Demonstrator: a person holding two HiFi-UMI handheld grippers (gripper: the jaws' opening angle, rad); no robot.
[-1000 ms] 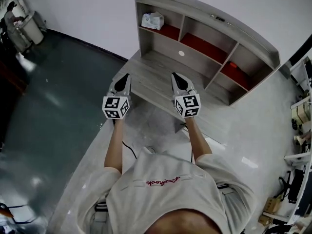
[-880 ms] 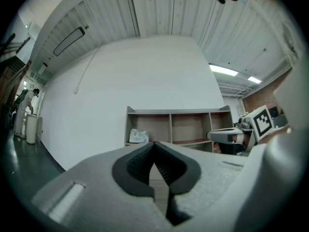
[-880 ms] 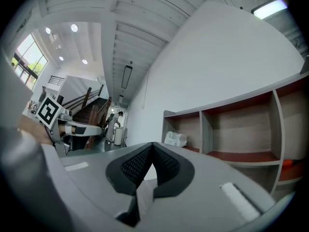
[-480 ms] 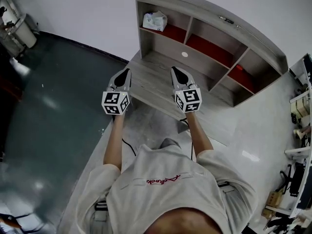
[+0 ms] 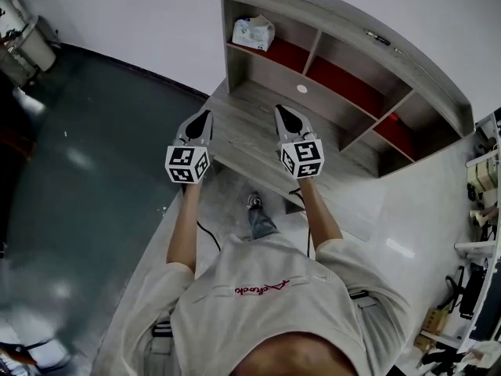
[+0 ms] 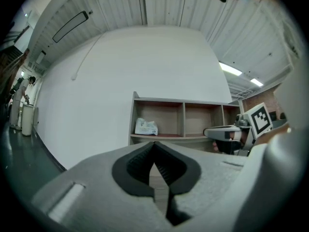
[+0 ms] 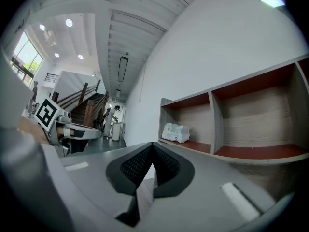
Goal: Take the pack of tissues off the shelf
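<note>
The pack of tissues [image 5: 253, 33], white and crumpled, lies in the leftmost compartment of the wooden shelf unit [image 5: 344, 30] at the back of the desk. It also shows in the left gripper view as the tissues [image 6: 146, 126] and in the right gripper view as the tissues [image 7: 175, 132]. My left gripper [image 5: 205, 115] hovers over the desk's front left, shut and empty, well short of the shelf. Beside it my right gripper [image 5: 279, 110] is also shut and empty. In both gripper views the jaws meet at the tip with nothing between them: left gripper [image 6: 154, 144], right gripper [image 7: 152, 147].
The shelf has three compartments with red floors; a small red thing [image 5: 394, 119] sits in the right one and a dark item [image 5: 378, 37] on top. A white disc [image 5: 302, 88] lies on the desk [image 5: 250, 131]. A person stands by a bin [image 6: 26, 120] far left.
The view has shifted so the shelf sits slightly higher and more to the right. A foot now shows below the desk's front edge. Both grippers hold nearly the same pose, still shut.
</note>
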